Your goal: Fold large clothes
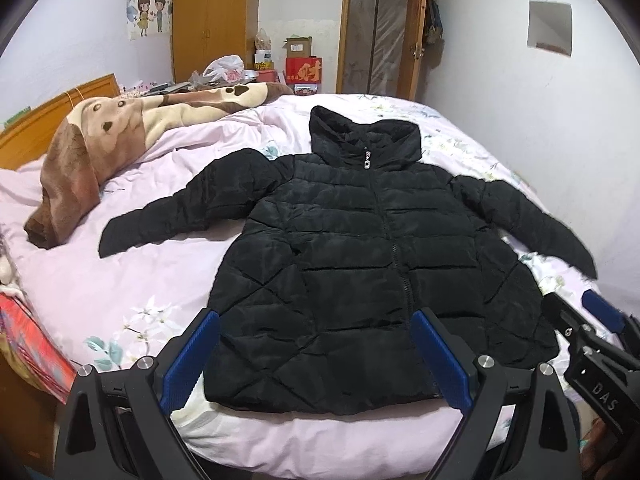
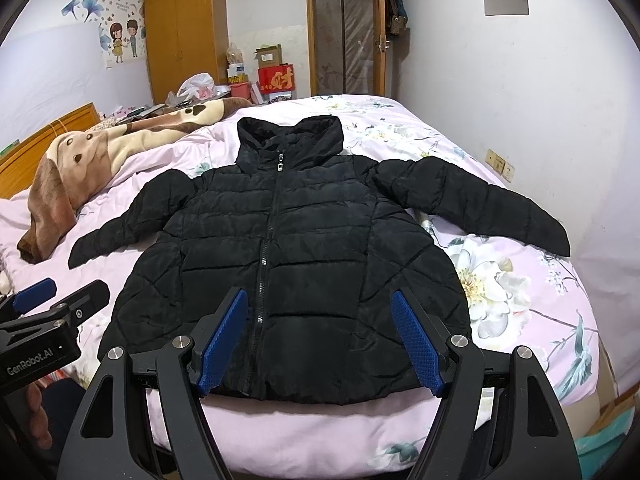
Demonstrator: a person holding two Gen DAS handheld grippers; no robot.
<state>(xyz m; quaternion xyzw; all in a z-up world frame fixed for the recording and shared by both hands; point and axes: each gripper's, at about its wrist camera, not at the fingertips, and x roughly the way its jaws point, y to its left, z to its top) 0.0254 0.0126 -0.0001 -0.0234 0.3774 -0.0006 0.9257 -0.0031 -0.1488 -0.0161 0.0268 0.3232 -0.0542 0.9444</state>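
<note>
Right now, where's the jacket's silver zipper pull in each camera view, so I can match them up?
Left wrist view: the zipper pull sits right of centre, upper half, at the collar base.
Right wrist view: the zipper pull sits left of centre, upper half.
Shared landmark: the wooden wardrobe stands behind.

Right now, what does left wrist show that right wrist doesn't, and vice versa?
Only the left wrist view: the red patterned cloth at the bed's near-left edge, and the right tongs seen from the side.
Only the right wrist view: the wall sockets and the left tongs seen from the side.
Both: the black jacket spread flat, zipped, sleeves out, the brown dog blanket, wardrobe, and open tongs.
</note>
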